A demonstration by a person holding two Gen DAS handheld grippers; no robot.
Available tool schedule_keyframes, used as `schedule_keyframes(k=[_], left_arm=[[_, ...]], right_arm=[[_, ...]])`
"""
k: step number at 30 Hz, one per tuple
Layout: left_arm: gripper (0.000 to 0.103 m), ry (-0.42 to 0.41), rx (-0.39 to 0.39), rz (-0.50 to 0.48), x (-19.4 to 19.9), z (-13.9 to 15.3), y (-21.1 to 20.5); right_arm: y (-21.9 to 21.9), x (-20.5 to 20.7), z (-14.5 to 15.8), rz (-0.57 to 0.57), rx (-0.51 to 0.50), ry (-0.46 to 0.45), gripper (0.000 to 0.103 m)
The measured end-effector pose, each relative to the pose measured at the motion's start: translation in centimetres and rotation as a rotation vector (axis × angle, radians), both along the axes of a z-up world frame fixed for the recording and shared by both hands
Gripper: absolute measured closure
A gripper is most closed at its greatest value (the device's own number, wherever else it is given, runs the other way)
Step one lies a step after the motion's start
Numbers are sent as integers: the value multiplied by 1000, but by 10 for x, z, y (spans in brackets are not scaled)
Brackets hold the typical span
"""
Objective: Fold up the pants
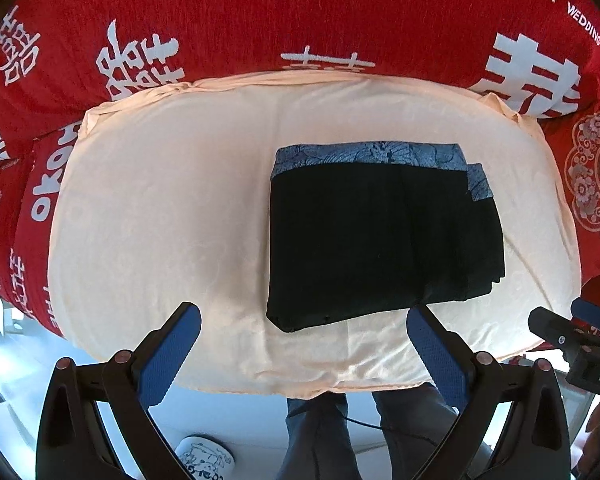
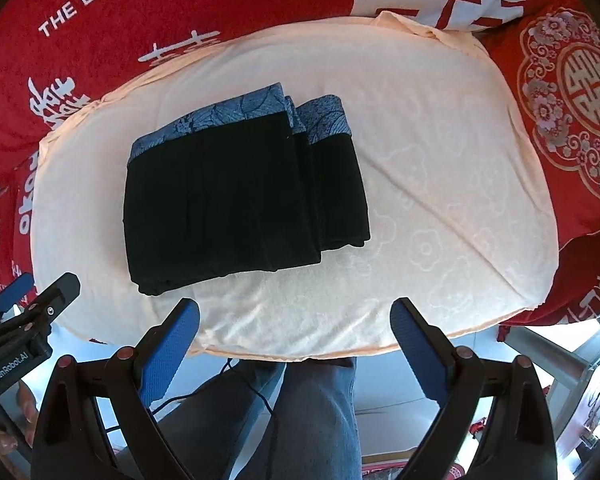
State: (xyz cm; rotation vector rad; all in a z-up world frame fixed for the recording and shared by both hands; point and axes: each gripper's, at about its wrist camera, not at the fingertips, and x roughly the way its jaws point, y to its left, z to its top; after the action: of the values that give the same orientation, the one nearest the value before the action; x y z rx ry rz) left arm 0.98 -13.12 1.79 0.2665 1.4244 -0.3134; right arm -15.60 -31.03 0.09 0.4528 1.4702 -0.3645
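I saw the pants (image 1: 380, 236) lying folded, black with a blue patterned band, on a cream cloth (image 1: 160, 200) over a red bedspread (image 1: 260, 20). My left tool (image 1: 304, 324) hung above their near edge, jaws wide and empty. My right tool (image 2: 296, 316) was also spread and empty, with the pants beyond its left finger.
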Motion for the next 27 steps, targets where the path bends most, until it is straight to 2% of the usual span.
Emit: schedule_keyframes(k=[14, 27], left_arm=[[0, 14, -7, 12, 0, 6, 2], [0, -3, 19, 7, -4, 6, 0]], right_arm=[[14, 10, 18, 49, -33, -22, 6], [17, 14, 23, 57, -46, -32, 6]])
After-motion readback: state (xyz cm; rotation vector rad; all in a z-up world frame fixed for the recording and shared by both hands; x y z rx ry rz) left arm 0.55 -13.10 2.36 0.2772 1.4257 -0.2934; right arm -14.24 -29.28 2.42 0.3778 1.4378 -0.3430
